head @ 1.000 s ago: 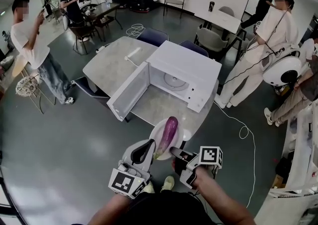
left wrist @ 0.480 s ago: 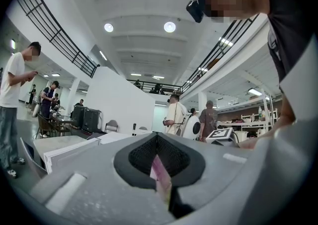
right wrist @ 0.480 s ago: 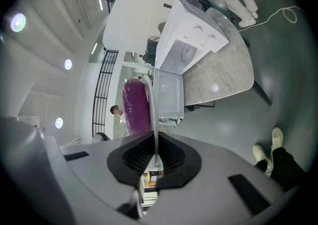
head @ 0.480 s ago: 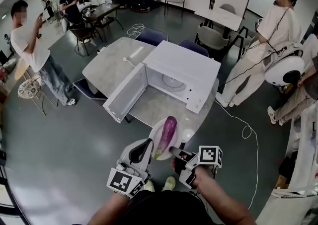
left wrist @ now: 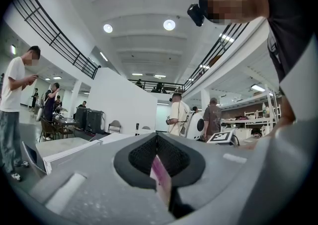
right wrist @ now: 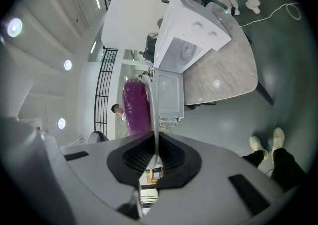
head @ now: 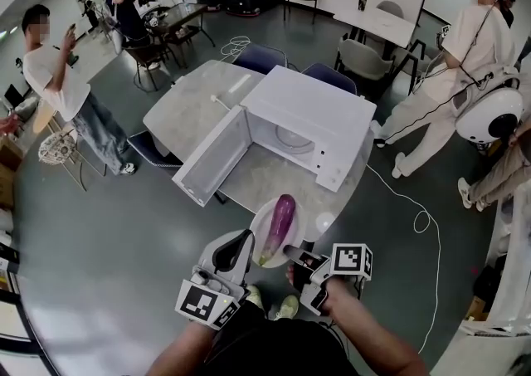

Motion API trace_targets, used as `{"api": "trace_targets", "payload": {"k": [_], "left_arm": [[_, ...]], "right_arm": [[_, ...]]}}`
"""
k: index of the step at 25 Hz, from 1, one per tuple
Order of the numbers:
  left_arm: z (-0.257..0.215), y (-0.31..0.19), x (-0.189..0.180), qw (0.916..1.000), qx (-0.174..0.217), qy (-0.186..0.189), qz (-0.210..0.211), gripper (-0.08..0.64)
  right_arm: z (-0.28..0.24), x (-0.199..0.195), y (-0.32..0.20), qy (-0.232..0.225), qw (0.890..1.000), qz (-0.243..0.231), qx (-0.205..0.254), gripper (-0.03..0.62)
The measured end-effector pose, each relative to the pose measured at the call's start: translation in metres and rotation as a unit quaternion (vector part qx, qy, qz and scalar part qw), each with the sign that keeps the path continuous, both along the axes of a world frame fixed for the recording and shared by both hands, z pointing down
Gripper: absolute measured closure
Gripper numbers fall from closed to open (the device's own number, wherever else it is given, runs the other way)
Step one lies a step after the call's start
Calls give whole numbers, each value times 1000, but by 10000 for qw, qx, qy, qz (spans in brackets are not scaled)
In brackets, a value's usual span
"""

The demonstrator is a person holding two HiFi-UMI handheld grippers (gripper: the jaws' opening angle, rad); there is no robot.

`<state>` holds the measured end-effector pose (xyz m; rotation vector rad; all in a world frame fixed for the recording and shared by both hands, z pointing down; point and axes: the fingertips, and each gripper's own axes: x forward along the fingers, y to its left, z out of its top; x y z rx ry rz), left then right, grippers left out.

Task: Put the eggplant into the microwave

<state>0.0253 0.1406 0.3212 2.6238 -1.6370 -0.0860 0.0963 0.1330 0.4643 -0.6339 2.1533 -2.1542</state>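
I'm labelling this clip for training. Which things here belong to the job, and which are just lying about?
Job: purple eggplant; white round plate under it; white microwave, door open; left tool and right tool, both gripping the plate's rim.
Lying about: white floor cable; dark blue chairs.

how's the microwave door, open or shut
Open: the door swings out to the left of the microwave, and the turntable inside shows.
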Motion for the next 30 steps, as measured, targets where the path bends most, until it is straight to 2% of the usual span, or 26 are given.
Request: {"api": "trace_targets", "payload": {"k": [5,10,18,25,30], "left_arm": [[-1,-19,-9,10000,28,7,18,554],[4,-50,-26,9998,41,39,175,554],[15,-116,-63,9977,38,122,665,554],[24,-165,-81,9934,101,129,1134,554],[44,-195,-90,9912,-92,74,1322,554]], "right_arm": [[1,-10,-16,31,10000,-8,-7,572],[10,-22,-47,146,9997,212,-48,572],[20,-64,-103,272,9978,595,-93,572],[42,-83,-154,376,9932,1078,-237,572],[63,-93,-181,506,9887,1368,-355,572]]}}
